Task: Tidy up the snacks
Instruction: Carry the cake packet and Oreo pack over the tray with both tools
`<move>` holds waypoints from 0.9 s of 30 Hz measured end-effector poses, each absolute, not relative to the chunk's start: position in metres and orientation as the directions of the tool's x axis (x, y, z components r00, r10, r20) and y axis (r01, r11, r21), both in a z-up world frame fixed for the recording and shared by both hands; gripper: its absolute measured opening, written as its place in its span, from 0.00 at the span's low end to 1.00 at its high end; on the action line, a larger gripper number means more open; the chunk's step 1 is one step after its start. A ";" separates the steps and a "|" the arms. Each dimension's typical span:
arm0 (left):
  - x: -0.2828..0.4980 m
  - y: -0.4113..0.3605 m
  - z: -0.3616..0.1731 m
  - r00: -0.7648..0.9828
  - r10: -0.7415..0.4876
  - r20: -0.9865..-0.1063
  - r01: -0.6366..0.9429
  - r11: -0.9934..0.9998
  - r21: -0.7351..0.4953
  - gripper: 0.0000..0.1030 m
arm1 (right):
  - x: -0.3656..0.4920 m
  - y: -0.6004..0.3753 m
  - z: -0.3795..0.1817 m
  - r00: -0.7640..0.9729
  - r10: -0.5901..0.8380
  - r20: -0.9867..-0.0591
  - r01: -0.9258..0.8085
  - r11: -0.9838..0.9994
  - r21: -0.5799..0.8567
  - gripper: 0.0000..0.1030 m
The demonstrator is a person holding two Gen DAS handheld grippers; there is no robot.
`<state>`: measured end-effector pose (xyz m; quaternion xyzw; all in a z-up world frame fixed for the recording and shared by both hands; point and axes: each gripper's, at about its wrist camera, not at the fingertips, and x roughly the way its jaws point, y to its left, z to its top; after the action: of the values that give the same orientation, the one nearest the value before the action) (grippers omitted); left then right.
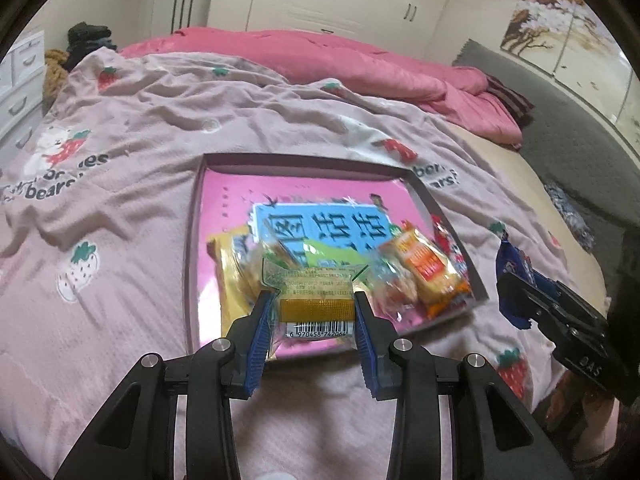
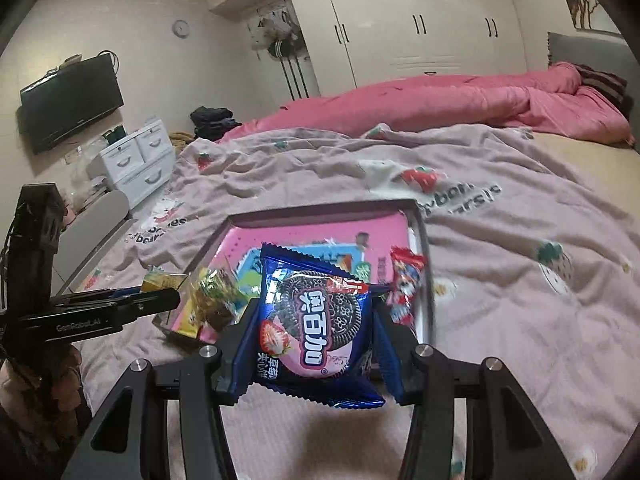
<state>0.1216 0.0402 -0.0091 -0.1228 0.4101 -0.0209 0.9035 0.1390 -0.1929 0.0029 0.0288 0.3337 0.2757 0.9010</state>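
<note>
Both packets hung above the bed at the near edge of the pink tray [image 1: 424, 192] (just ahead): the left gripper [image 1: 315, 308] clenched the clear snack packet [image 1: 316, 292] crosswise, the right gripper [image 2: 316, 344] gripped the blue cookie packet [image 2: 316, 320] upright.

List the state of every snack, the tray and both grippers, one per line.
Left hand-held gripper: shut on the clear-wrapped snack.
Clear-wrapped snack: gripped, lifted over the tray.
Right hand-held gripper: shut on the blue cookie packet.
Blue cookie packet: gripped, held up.
Pink tray: on the bed, holding several snacks.
Orange packet: lying in the tray.
</note>
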 end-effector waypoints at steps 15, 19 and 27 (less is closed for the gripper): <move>0.151 0.035 -0.023 0.652 -0.111 -0.750 -0.067 0.977 -0.203 0.39 | 0.171 -0.162 -0.008 0.601 0.538 -0.591 -0.514 0.826 0.230 0.50; 0.157 0.033 -0.028 0.645 -0.113 -0.756 -0.063 0.978 -0.199 0.39 | 0.177 -0.156 -0.012 0.592 0.535 -0.603 -0.519 0.825 0.223 0.50; 0.164 0.030 -0.035 0.635 -0.115 -0.764 -0.059 0.979 -0.196 0.39 | 0.180 -0.152 -0.017 0.592 0.526 -0.610 -0.525 0.826 0.204 0.50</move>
<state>0.1638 0.0300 -0.0351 -0.1018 0.4269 -0.0157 0.8984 0.1797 -0.1516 -0.0173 0.0010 0.3425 0.2946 0.8921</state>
